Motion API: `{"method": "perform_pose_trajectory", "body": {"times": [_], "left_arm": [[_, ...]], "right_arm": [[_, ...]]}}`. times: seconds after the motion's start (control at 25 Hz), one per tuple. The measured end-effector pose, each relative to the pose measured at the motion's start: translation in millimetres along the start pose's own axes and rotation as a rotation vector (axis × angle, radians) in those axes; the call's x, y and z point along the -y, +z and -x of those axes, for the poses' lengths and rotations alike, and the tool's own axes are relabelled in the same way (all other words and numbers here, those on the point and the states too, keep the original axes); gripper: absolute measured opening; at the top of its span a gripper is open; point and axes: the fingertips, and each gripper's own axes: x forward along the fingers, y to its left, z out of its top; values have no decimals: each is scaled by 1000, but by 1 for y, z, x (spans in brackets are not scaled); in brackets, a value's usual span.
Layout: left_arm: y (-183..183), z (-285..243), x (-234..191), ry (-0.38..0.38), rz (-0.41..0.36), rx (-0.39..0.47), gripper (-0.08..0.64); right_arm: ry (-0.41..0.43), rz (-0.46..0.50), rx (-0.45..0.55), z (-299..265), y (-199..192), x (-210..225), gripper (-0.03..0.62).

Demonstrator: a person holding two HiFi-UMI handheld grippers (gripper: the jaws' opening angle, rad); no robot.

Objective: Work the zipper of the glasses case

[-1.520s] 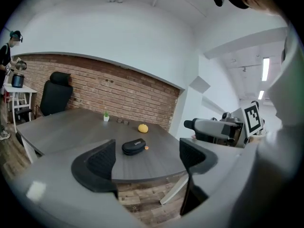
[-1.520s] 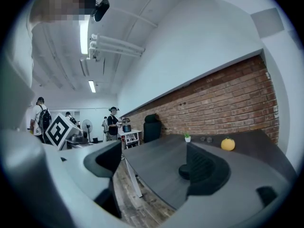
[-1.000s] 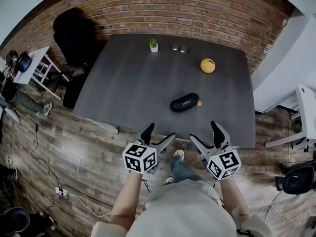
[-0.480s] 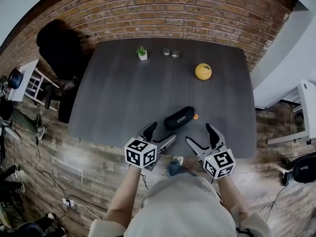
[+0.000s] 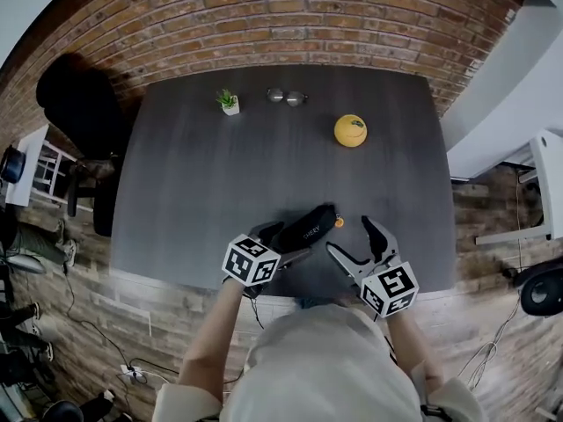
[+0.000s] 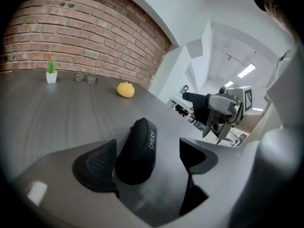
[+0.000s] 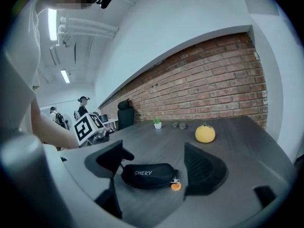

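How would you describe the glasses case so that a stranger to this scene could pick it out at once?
Start at the grey table by the brick wall and go to its near edge. There lies the glasses case, long, rounded and black. White lettering and an orange zip pull set it apart from the round yellow fruit farther back.

Setting: office-type workspace or lab. Evidence: brick wall [image 5: 290, 16], dark grey table [image 5: 220, 174], black office chair [image 5: 75, 95], white desk [image 5: 547, 170], plank floor [image 5: 176, 315] with trailing cables [image 5: 75, 319], ceiling strip lights [image 7: 52, 25], people [image 7: 83, 106] standing behind.
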Motion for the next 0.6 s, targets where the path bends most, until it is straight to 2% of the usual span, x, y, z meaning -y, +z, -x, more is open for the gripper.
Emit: {"method": "perform_pose_trajectory", "body": {"times": [0.32,0.44,0.6], "left_arm": [[-22,-38,-15,-96,-76,-211,408],[-29,-50,-18,-91,-123,-261,408],[-33,-60,-21,-46,-209,-291,407]], "right_arm": [[-12,-40,-35,-3,-10,19,403],[-17,-40,-45,-2,-14,24,403],[-48,-63,-37,0,-19,32,403]]}}
